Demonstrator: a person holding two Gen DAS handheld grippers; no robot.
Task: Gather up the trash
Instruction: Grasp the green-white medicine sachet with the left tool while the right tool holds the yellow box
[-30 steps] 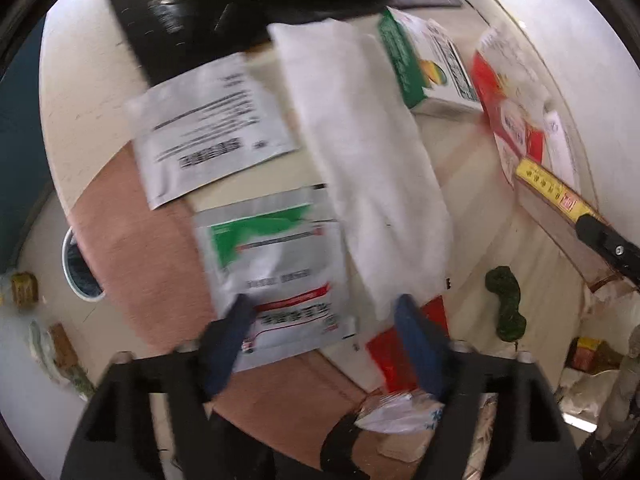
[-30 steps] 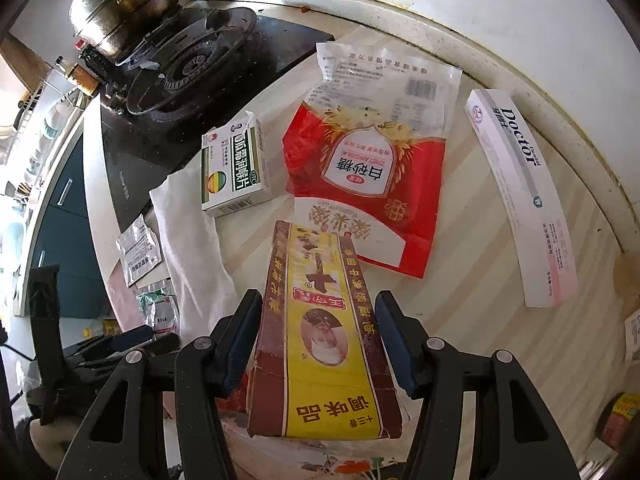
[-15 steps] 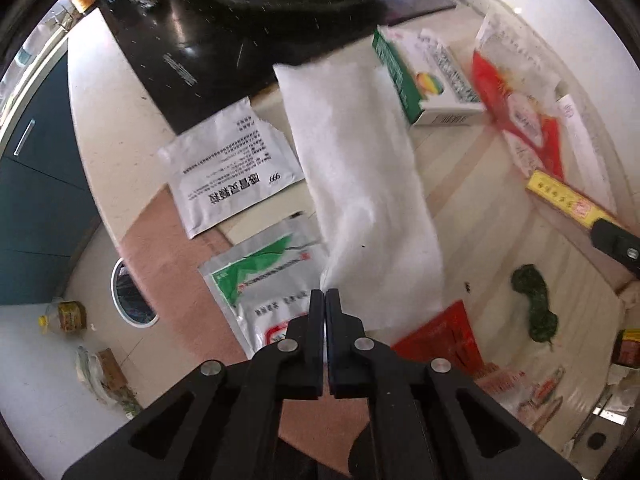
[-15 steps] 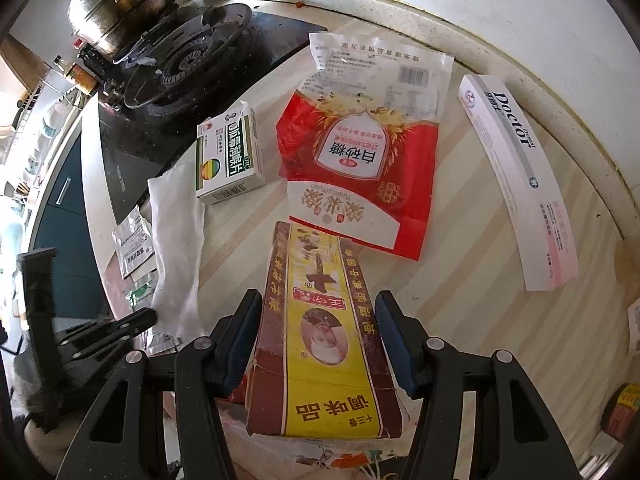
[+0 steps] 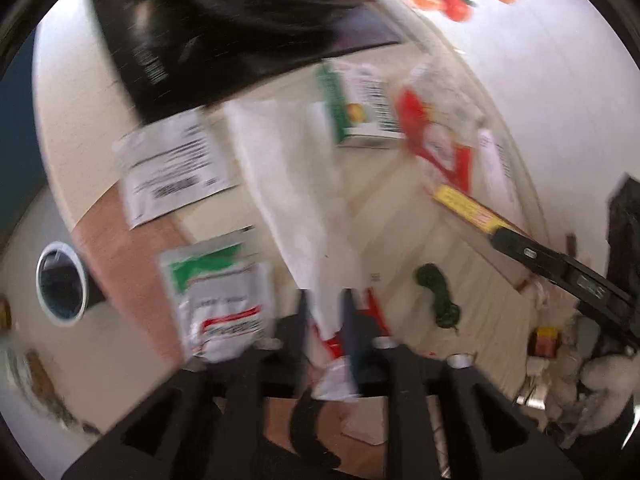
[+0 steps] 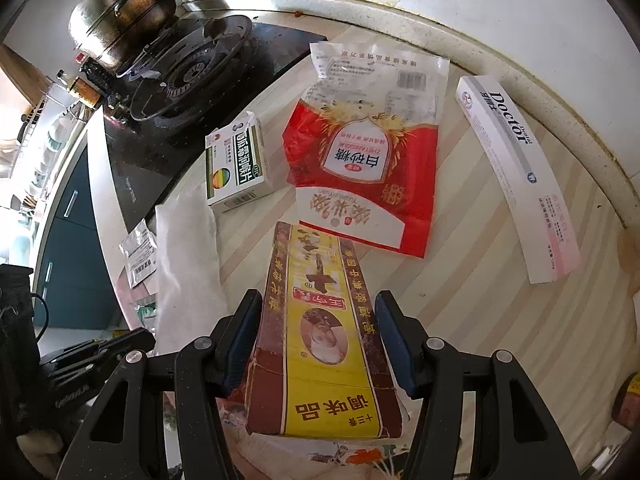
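My left gripper (image 5: 325,312) is shut on the near end of a long white paper towel (image 5: 296,184) that lies across the counter; the view is blurred. The towel also shows in the right wrist view (image 6: 188,256). My right gripper (image 6: 318,312) is shut on a yellow and brown seasoning box (image 6: 320,332), which shows in the left wrist view (image 5: 468,204) too. On the counter lie a green and white medicine box (image 6: 234,168), a red sugar bag (image 6: 368,152), a white toothpaste box (image 6: 516,168) and two foil sachets (image 5: 172,168) (image 5: 224,300).
A black gas hob (image 6: 188,80) with a steel pot (image 6: 120,12) is at the back left. A white bin with a dark liner (image 5: 60,288) stands on the floor below the counter edge. A green scrap (image 5: 436,296) lies on the striped counter (image 6: 500,320).
The left gripper closed from open onto the near end of the white towel and has shifted with it. The right gripper keeps its hold on the seasoning box.
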